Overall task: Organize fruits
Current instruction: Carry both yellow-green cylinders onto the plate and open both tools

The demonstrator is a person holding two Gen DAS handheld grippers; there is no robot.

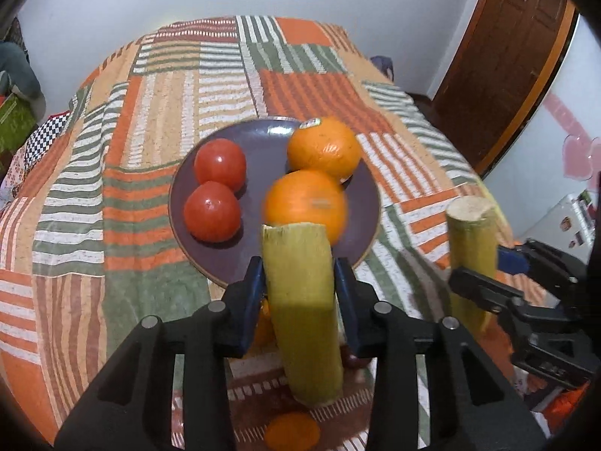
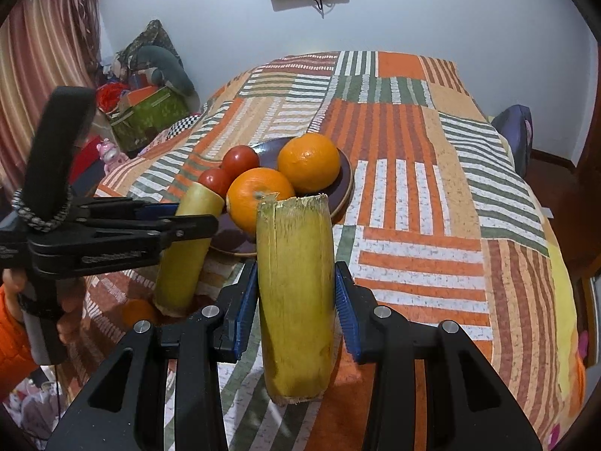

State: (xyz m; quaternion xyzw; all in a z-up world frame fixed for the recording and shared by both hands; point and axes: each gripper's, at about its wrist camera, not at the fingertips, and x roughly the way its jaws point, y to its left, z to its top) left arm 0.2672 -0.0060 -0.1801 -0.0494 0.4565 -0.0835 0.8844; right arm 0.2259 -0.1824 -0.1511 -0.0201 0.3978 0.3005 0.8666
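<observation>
Striped patchwork cloth [image 2: 413, 225] in orange, green and white is spread over the bed that serves as work surface. Nearest, the left gripper [image 1: 300, 282] is clamped on an upright yellow-green sugarcane piece [image 1: 302, 308], blue pads [image 1: 251, 300] pressed to both its sides. The right gripper [image 2: 296, 293] is likewise closed around a second sugarcane piece [image 2: 296, 293], also held upright. Two cane pieces are counted, one per gripper, both raised above the cloth just short of the plate. Beyond them a dark purple plate [image 1: 263, 150] is set on the cloth; two oranges [image 1: 306, 203] and two tomatoes [image 1: 212, 212] are held in it, oranges touching, tomatoes side by side. Farther back, white wall [image 2: 413, 7] is seen.
</observation>
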